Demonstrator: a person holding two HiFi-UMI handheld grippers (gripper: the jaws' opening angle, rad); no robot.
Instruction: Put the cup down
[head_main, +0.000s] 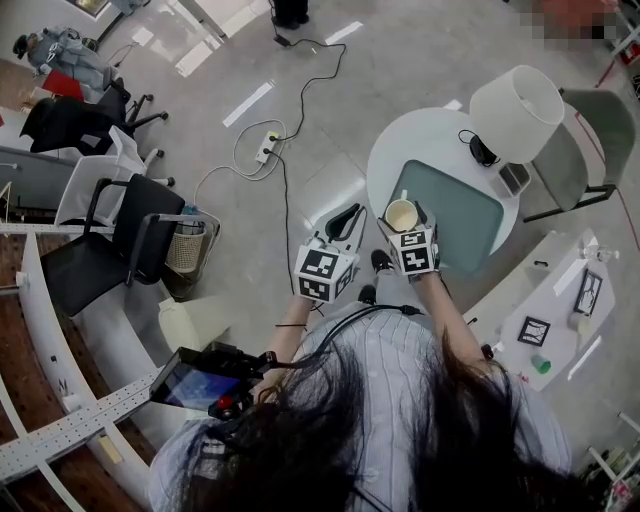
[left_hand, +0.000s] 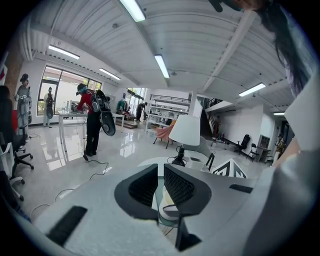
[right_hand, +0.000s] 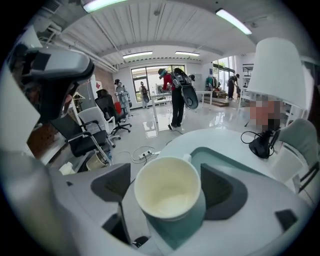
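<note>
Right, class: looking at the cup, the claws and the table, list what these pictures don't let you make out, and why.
- Base of the cup: in the right gripper view the cup's own body hides it, and the head view looks down from above, so whether it touches the mat is unclear.
- Cup in the left gripper view: the left claw covers all but a sliver.
- Stem of the lamp: in the right gripper view a mosaic patch overlies it.
</note>
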